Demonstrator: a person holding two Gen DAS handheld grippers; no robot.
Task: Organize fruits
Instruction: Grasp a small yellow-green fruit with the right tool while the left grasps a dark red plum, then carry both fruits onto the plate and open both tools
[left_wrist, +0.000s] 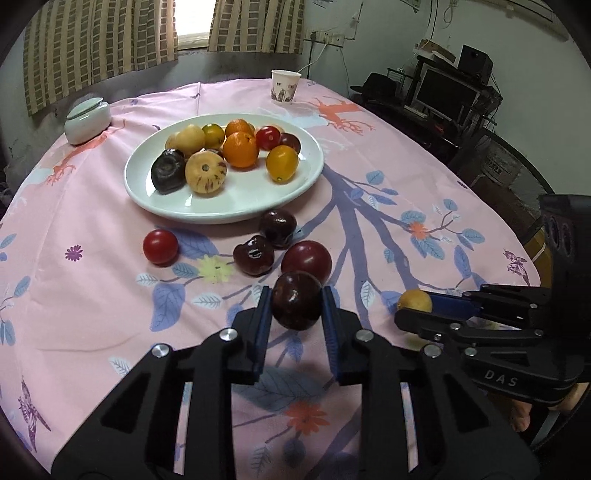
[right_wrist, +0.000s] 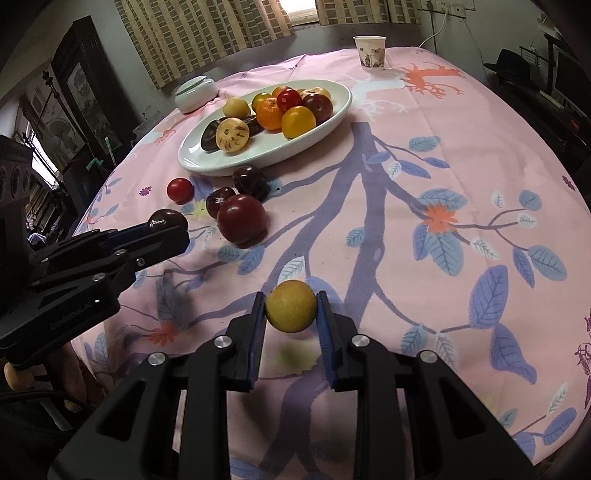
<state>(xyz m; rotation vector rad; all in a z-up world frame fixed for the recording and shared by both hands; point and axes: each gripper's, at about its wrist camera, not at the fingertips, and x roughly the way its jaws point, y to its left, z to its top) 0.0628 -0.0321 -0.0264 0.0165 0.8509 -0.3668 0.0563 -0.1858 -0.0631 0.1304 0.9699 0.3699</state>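
Four loose fruits are sitting on the pink tabletop (right_wrist: 461, 147) between the near edge and the white plate (left_wrist: 229, 206): a red tomato (left_wrist: 160, 246), two dark plums (left_wrist: 277, 228) and a larger red plum (left_wrist: 306, 261). Open cloth is stretching away on the right side. Oranges, yellow and dark fruits are piling on the plate, with a paper cup (left_wrist: 285, 86) and lidded jar (left_wrist: 88, 120) standing beyond. Left hand-held gripper (left_wrist: 296, 306) is clenching a dark plum (left_wrist: 296, 304) above the cloth; right hand-held gripper (right_wrist: 291, 307) is grasping a yellow fruit (right_wrist: 291, 305).
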